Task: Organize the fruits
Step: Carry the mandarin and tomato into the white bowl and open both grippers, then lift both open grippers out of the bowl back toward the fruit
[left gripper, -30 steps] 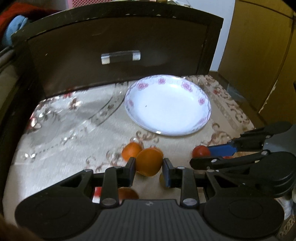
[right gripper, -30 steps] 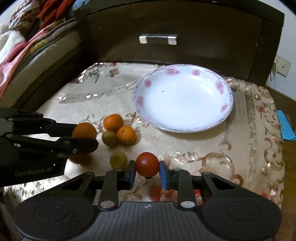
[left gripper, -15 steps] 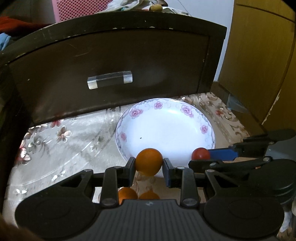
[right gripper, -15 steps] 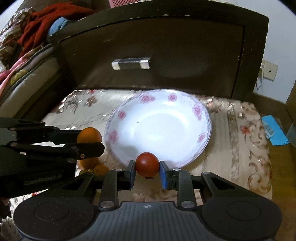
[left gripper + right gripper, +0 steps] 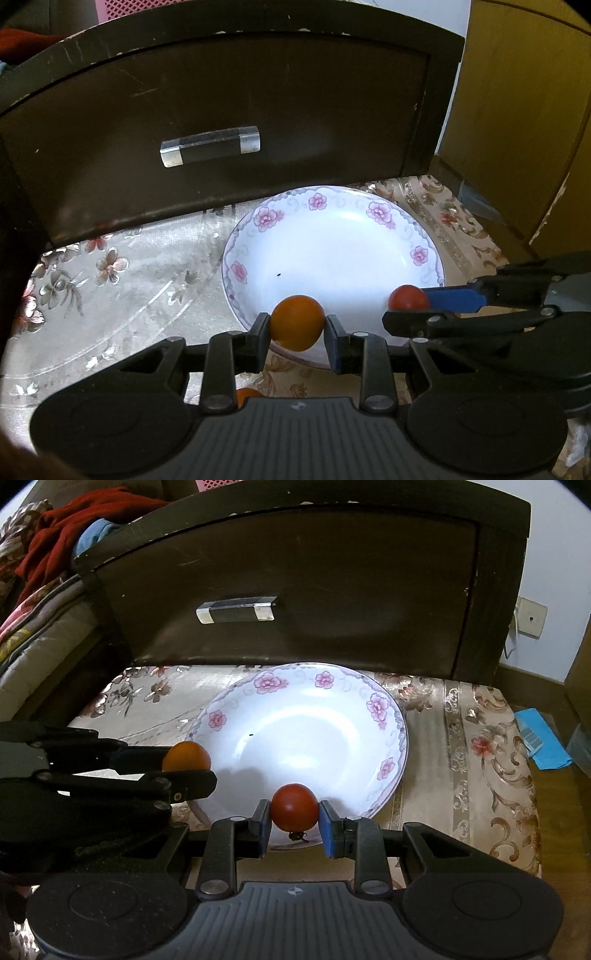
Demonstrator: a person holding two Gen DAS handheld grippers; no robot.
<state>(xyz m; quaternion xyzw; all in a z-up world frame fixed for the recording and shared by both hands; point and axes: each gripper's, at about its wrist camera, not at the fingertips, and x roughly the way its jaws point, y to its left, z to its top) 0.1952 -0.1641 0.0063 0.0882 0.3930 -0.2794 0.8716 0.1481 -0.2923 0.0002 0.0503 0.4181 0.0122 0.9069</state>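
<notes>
A white plate [image 5: 369, 221] [image 5: 369, 694] with pink flowers on its rim lies on a patterned cloth, with nothing inside it. My left gripper [image 5: 297, 328] is shut on an orange [image 5: 297, 322] and holds it above the plate's near left rim. My right gripper [image 5: 294, 818] is shut on a small red tomato [image 5: 294, 808] over the plate's near rim. Each wrist view shows the other gripper from the side: the tomato [image 5: 408, 298] at the right, the orange [image 5: 186, 757] at the left. Another orange [image 5: 247, 394] peeks out under my left gripper.
A dark wooden drawer front [image 5: 258, 110] [image 5: 314, 590] with a metal handle [image 5: 210, 146] stands upright just behind the plate. A wooden cabinet [image 5: 517, 129] is at the right. Bedding and red cloth [image 5: 44, 554] lie at the left. A blue packet [image 5: 541, 738] lies on the floor.
Both grippers have carried their fruit forward from the loose fruit on the cloth to above the plate's near rim. The remaining fruit has dropped out of sight beneath them.
</notes>
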